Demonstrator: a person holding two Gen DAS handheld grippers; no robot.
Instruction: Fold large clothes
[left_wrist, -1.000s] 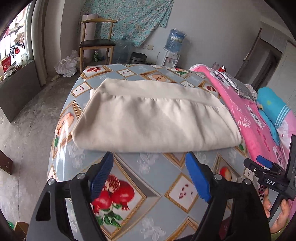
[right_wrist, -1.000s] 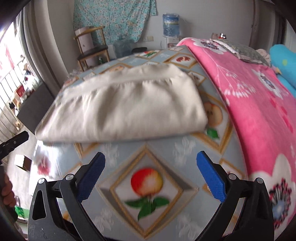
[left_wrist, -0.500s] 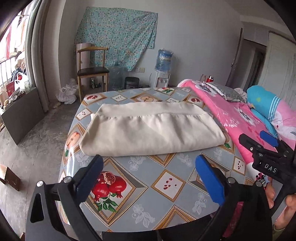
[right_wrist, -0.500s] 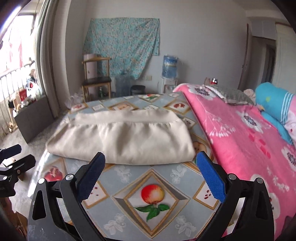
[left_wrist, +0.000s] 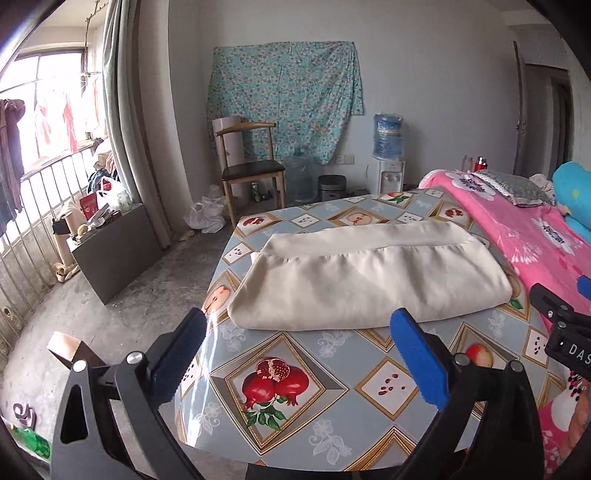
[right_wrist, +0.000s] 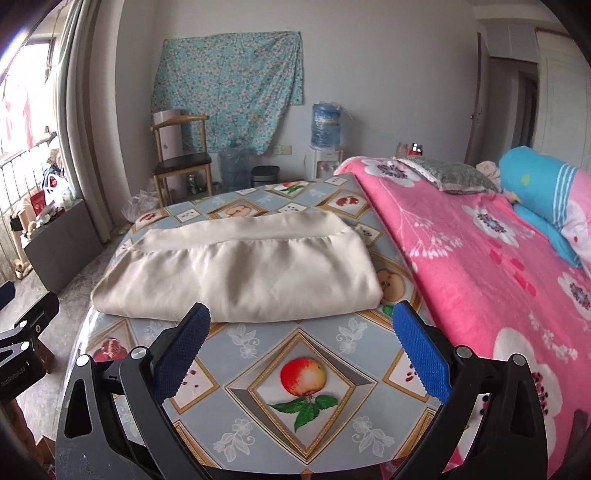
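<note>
- Left tool (left_wrist: 297, 338): jaws seen spread wide, having just been opening; nothing between them, held above the near edge of the bench (left_wrist: 332, 417).
- Cream garment (left_wrist: 369, 280): laid across the middle of the bench as a flat, layered rectangle, touched by neither tool.
- Right tool (right_wrist: 301, 332): jaws spread wide, empty, hung short of the garment's near fold.
- Bed (right_wrist: 480, 258) with pink blanket butted against the bench's right side.
- Progress judged near complete: fold looks finished and released. Possibly one more halving left; no further clothes seen.
</note>
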